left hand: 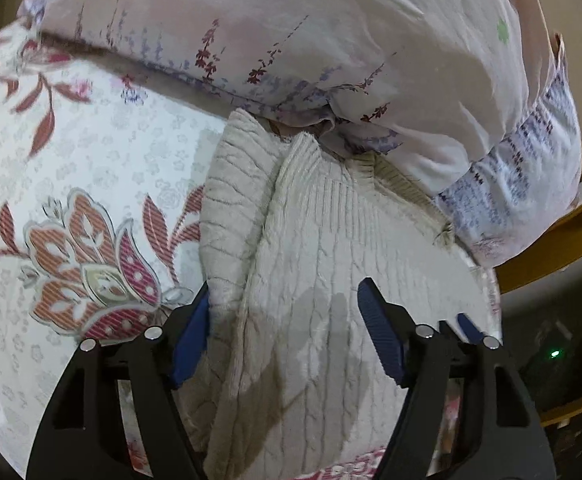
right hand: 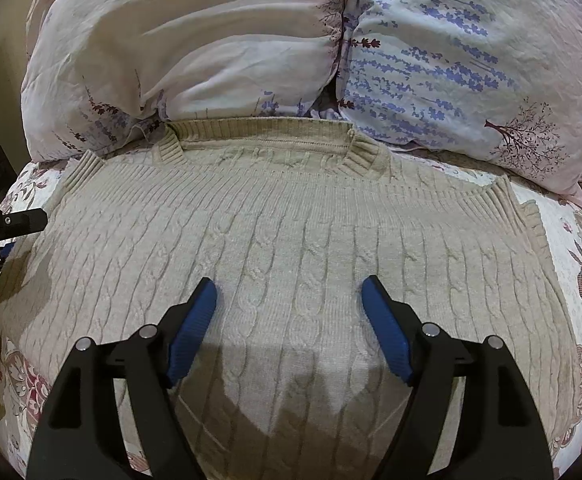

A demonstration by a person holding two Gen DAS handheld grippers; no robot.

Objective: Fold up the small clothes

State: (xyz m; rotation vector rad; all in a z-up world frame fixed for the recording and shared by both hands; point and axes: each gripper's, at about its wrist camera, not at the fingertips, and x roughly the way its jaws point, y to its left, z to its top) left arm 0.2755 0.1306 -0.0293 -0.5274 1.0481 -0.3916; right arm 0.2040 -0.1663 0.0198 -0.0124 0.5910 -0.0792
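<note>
A cream cable-knit sleeveless sweater (right hand: 291,232) lies flat on the floral bedsheet (right hand: 571,288), neckline toward the pillows. In the left wrist view the sweater (left hand: 311,280) has its left edge folded over in a raised flap. My left gripper (left hand: 285,300) is open just above the sweater, its left finger (left hand: 195,336) against the folded edge. It also shows at the left edge of the right wrist view (right hand: 7,236). My right gripper (right hand: 289,296) is open and empty, hovering over the middle of the sweater.
Two lavender-print pillows (right hand: 211,48) (right hand: 471,72) press against the sweater's neckline at the far side. The floral sheet (left hand: 71,200) spreads to the left. A wooden bed frame (left hand: 551,248) and a dark device with a green light (left hand: 555,354) are at the right.
</note>
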